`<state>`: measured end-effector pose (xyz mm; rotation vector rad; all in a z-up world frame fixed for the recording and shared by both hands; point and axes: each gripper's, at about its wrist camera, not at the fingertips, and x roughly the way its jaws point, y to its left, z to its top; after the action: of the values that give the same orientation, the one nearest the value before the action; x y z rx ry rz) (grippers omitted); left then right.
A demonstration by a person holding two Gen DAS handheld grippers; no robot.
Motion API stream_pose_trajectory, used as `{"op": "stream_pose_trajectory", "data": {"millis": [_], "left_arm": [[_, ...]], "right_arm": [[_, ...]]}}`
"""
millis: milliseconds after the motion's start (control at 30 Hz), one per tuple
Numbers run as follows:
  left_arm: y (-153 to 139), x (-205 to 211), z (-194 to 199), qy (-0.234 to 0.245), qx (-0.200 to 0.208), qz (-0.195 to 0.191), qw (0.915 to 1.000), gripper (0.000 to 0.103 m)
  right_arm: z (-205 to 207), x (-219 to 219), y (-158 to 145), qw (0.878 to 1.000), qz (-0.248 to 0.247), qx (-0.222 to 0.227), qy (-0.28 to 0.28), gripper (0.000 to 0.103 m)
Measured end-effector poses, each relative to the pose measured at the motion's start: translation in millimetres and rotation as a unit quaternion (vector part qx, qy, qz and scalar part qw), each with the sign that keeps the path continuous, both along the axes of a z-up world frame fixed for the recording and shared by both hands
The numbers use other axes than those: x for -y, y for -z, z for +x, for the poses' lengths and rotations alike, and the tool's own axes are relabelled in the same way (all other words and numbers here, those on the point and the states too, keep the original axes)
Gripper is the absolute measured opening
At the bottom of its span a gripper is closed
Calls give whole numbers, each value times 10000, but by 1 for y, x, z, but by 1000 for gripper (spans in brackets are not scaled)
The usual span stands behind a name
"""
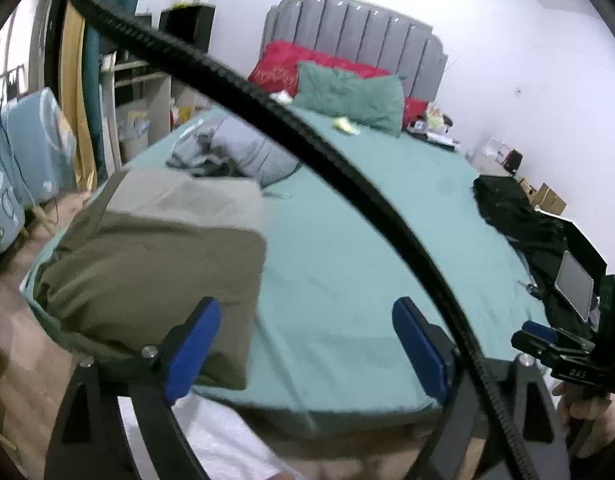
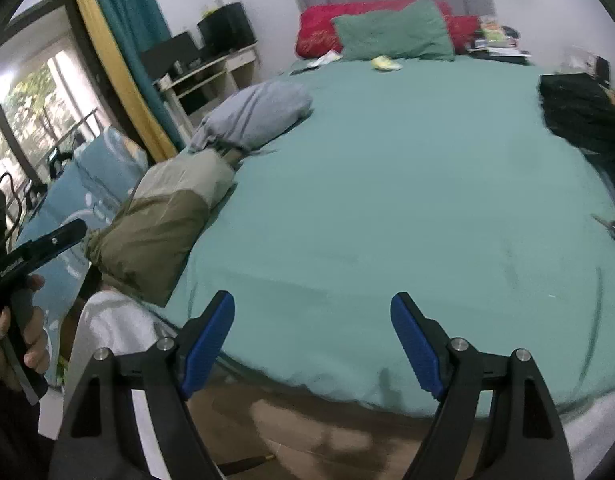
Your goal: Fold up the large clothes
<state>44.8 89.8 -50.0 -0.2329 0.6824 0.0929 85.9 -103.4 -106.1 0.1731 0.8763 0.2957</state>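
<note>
While bed (image 2: 367,200) lies smooth, olive garment (image 1: 155,256) folded

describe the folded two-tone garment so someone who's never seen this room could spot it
Start at the bed with the teal sheet. On its left edge sits a folded garment, olive below and beige above. The folded grey garment just beyond it is one plain colour.

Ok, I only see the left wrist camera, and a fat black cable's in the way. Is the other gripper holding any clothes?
Observer: No. The right gripper has its jaws open and empty, pointing at the green bed sheet.
Operator: Who's holding my gripper?
Observer: The person's left hand wraps the black handle of the left gripper.
Operator: What's past the teal curtain?
Observer: A window showing green trees.
</note>
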Motion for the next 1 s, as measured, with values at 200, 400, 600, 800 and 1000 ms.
{"op": "stream_pose_trajectory", "data": {"millis": [200,400,600,800,1000], "left_arm": [[-33,30,-3,1,290,200,9994,102],[-71,52,-11,5,713,343,9969,102],[-104,75,-20,16,1182,785,9899,102],[-131,98,-31,66,1689,1161,9788,102],[-151,106,-43,64,2120,1200,9698,103]], "right_arm": [[-25,44,-31,9981,76,350,502,100],[-48,75,-68,9934,-74,766,853,101],[-74,94,-119,9838,-372,1376,1085,101],[-98,105,-181,9653,-801,2184,1187,102],[-117,112,-226,9474,-1002,2728,1337,102]]}}
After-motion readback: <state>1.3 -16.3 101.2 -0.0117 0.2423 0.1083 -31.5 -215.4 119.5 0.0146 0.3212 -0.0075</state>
